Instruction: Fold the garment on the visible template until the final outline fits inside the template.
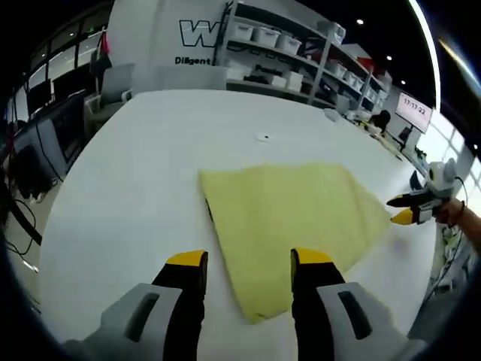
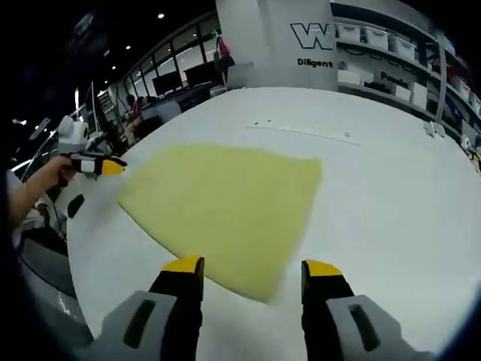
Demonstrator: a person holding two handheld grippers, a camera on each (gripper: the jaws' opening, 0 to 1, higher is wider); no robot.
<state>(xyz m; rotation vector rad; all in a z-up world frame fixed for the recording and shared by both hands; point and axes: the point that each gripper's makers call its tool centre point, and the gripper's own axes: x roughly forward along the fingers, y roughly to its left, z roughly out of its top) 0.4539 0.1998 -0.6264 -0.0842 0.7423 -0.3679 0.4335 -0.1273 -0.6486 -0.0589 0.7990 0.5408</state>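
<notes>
Lying flat on the white bench, just ahead of both grippers: a yellow garment, folded into a neat four-sided shape.

Left gripper: jaws wide apart, holding nothing, hanging just above the near edge of the garment, with one yellow tip over bare bench and the other over the cloth. Off to its right, close to the far corner of the garment, the right gripper, gripped by a person's hand.

Right gripper, in its own view: jaws also wide apart, holding nothing, with the near corner of the garment sitting right between the two tips. Off to its left, next to the garment's far side, the left gripper, held by a hand.

Beyond the bench, far past the grippers: shelves full of white boxes, and a wall sign with big letters.
</notes>
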